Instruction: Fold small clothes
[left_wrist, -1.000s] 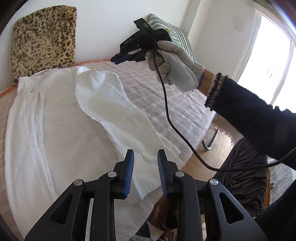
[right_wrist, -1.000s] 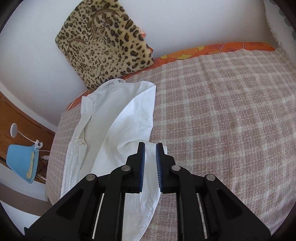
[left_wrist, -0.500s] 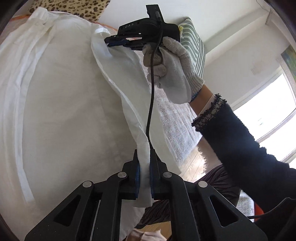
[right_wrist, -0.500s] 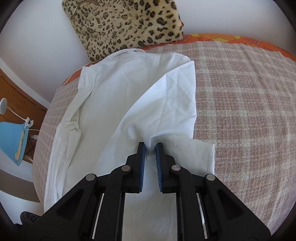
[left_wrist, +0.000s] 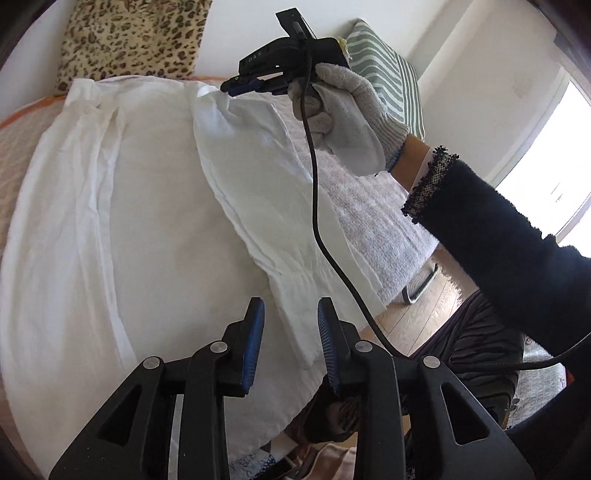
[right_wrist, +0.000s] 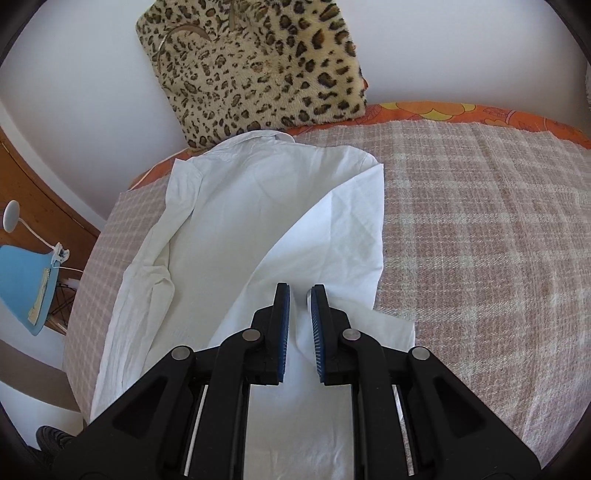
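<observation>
A white shirt (left_wrist: 147, 221) lies flat on the bed, collar toward the leopard cushion. Its right sleeve (left_wrist: 266, 192) is folded down along the body, and the cuff (left_wrist: 295, 325) rests near the bed's edge. My left gripper (left_wrist: 291, 317) hovers over that cuff with its jaws opening, and the pads touch nothing. A gloved hand (left_wrist: 347, 110) holds my right gripper (left_wrist: 231, 86) with its tips pressed on the sleeve's shoulder fold. In the right wrist view the right gripper (right_wrist: 300, 295) is almost shut over the shirt (right_wrist: 240, 206), and no cloth is clearly pinched.
A checked bed cover (right_wrist: 480, 258) stretches to the right of the shirt. The leopard cushion (right_wrist: 258, 66) leans on the wall, with a striped cushion (left_wrist: 388, 74) beside it. A black cable (left_wrist: 314, 184) hangs across the sleeve. A blue side table (right_wrist: 22, 280) with a lamp stands left of the bed.
Half a second ago the left gripper was shut on the cuff. It has now opened and the cuff lies on the shirt. The right gripper came down from mid-air onto the shoulder fold.
</observation>
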